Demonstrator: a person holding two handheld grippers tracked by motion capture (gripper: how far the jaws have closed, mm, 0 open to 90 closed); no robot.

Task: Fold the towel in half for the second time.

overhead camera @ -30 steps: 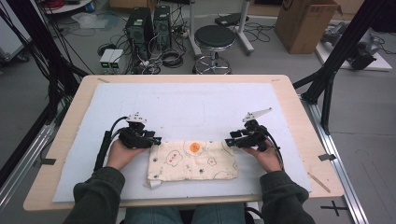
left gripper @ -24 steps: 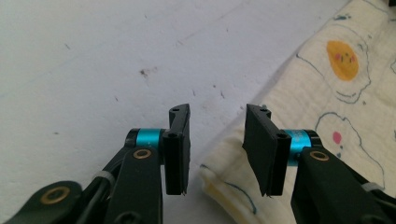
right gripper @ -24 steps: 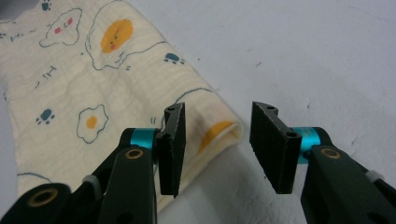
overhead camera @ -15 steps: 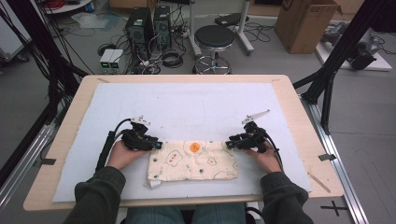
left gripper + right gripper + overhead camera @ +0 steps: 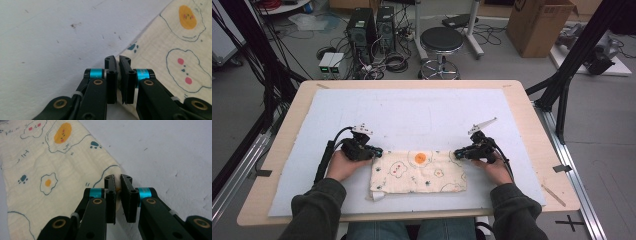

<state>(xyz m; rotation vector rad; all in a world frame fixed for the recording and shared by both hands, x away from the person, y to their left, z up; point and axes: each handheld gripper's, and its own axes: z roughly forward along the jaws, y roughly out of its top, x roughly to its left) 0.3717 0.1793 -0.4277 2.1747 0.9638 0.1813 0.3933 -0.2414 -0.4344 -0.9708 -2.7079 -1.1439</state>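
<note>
Both grippers' fingers [image 5: 111, 75] [image 5: 126, 195] just closed onto far corners of cloth [image 5: 419, 172].

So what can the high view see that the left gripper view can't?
The high view takes in the whole cloth lying folded on the white mat, both hands, the right gripper at the cloth's far right corner, the wooden table, and a stool and cardboard box on the floor beyond.

The left gripper view gives the close-up: its jaws have just been closing and now pinch the cloth's corner, beside a small blue paw print.

Both show the left gripper, the egg-patterned cloth and the mat.
</note>
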